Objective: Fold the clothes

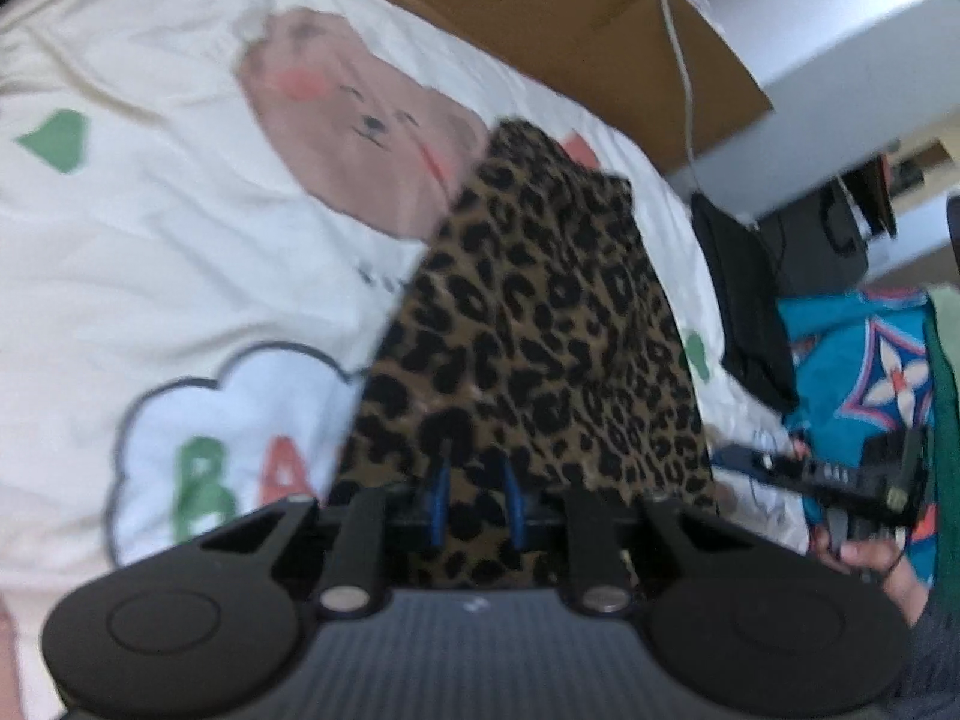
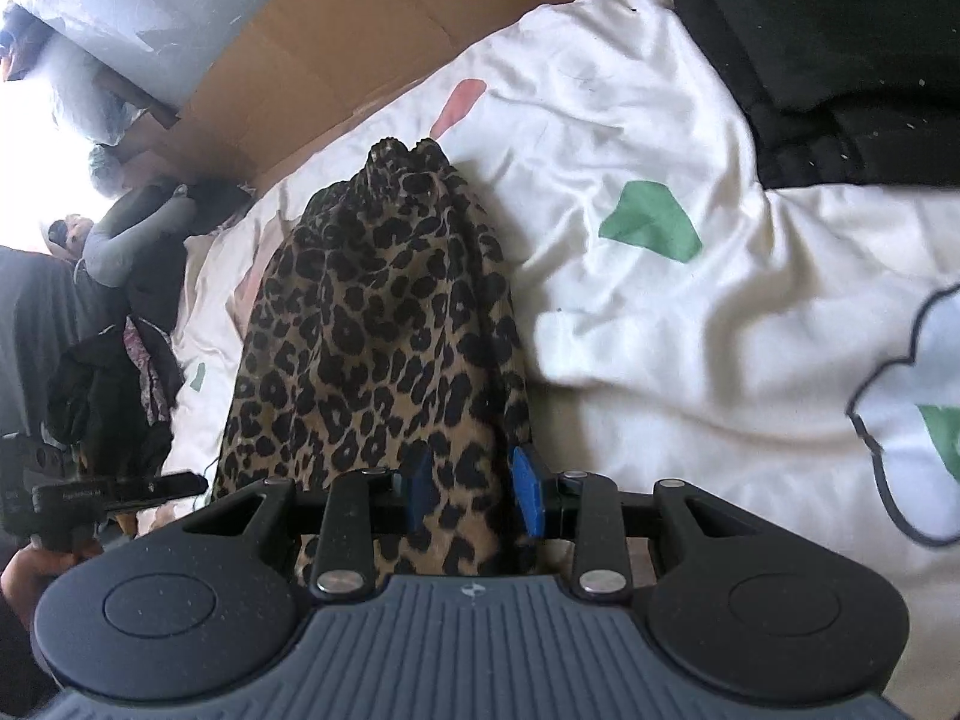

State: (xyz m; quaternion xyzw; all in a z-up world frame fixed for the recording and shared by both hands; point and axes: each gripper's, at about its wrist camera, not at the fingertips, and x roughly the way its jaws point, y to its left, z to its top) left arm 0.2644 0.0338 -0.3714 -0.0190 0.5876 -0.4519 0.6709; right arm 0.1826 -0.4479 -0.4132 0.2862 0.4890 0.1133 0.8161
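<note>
We've got the leopard-print garment bunched into a narrow hanging strip, stretching toward 12 o'clock from the bottom of both wrist views, its gathered, puckered end farthest away.

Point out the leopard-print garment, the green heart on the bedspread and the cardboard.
leopard-print garment (image 2: pixel 384 324), right wrist view, middle of the hanging cloth.
green heart (image 1: pixel 57 139), left wrist view, centre of the print.
cardboard (image 2: pixel 336 54), right wrist view, flat brown panel.

Both wrist views close above quilt, sharing leopard garment
</note>
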